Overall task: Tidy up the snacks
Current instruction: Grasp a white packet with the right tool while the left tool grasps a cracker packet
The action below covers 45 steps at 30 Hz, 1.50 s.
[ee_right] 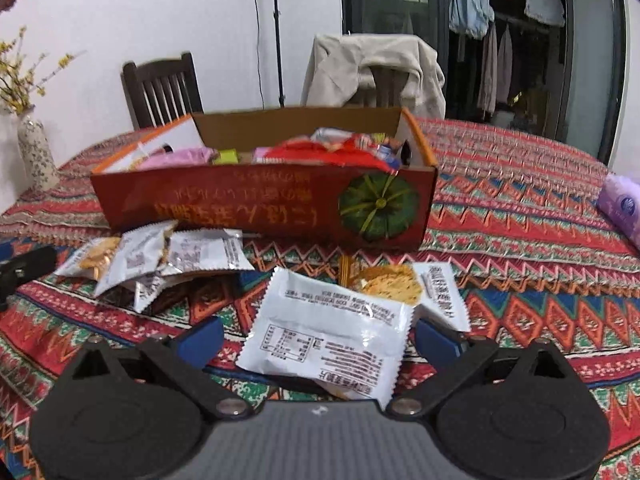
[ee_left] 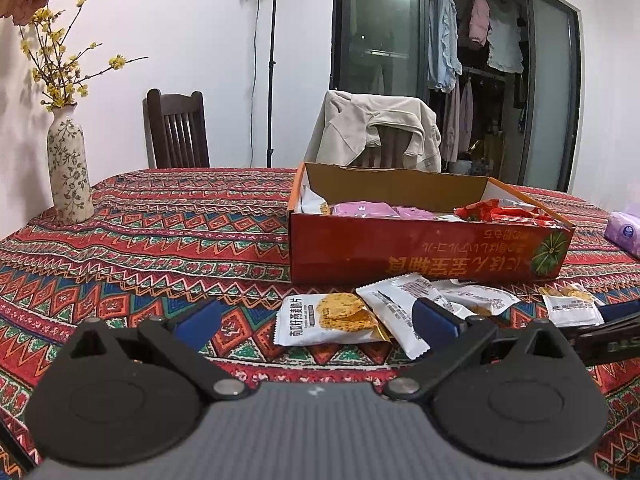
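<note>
Snacks lay loose on the tabletop (ee_left: 160,220) in front of the red box (ee_left: 420,256), which already held pink and red packs. My left gripper (ee_left: 316,322) had its fingers spread wide around a white cracker packet (ee_left: 328,320), gripping nothing. My right gripper (ee_right: 318,340) was likewise wide open, a white packet (ee_right: 324,328) lying face-down between its fingers, not clamped.

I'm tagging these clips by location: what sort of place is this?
Probably a home dining room: a table under a patterned tablecloth, wooden chairs around it, and laundry hanging behind a glass door.
</note>
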{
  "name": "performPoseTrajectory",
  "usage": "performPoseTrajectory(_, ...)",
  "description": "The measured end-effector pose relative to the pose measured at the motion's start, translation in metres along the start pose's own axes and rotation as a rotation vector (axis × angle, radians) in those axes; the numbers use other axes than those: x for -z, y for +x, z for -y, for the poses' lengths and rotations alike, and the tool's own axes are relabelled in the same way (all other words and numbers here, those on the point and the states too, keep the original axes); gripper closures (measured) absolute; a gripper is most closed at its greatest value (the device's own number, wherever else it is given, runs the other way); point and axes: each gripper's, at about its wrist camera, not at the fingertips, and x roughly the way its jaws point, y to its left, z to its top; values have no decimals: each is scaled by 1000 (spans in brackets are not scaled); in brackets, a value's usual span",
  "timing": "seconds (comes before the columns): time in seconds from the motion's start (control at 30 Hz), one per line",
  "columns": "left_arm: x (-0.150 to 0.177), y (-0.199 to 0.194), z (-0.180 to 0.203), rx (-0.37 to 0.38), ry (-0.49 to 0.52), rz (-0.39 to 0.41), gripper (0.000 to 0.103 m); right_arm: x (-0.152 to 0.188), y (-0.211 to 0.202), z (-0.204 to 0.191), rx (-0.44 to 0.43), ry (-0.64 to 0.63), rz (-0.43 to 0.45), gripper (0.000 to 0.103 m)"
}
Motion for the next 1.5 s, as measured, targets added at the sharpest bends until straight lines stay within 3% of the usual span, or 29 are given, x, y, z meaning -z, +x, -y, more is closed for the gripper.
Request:
performPoseTrajectory(0.3, 1, 0, 1, -1, -2, 0, 0, 5, 2, -3, 12, -16, 7, 13)
performPoseTrajectory(0.5, 1, 1, 1, -11, 1, -5, 0, 9, -6, -13, 8, -80, 50, 29)
performPoseTrajectory(0.6, 1, 2, 1, -16, 3, -7, 0, 9, -7, -12, -14, -77, 58, 43)
performPoseTrajectory(0.63, 1, 2, 1, -18, 3, -8, 0, 9, -8, -11, -24, -69, 63, 69)
performPoseTrajectory(0.67, 1, 3, 2, -21, 3, -10, 0, 8, -9, -9, -27, -58, 68, 84)
performPoseTrajectory(0.77, 1, 4, 2, -27, 5, -21, 0, 8, -13, 0, -51, -12, 93, 92)
performPoseTrajectory(1.03, 2, 5, 4, -46, 15, -30, 0, 10, -20, 4, -73, 4, 143, 92)
performPoseTrajectory(1.2, 2, 7, 3, -43, 9, -35, 0, 2, -18, -11, -76, -87, 129, 83)
performPoseTrajectory(1.33, 2, 6, 3, -37, 8, -33, 0, -17, -13, -19, -40, -117, 123, 67)
performPoseTrajectory(1.4, 2, 6, 2, -35, 5, -32, 0, -22, -8, -19, -43, -104, 112, 72)
performPoseTrajectory(1.43, 2, 6, 2, -33, 4, -33, 0, -22, -6, -19, -44, -99, 106, 88)
performPoseTrajectory(1.5, 2, 7, 2, -29, 5, -36, 0, -17, -3, -19, -44, -87, 116, 91)
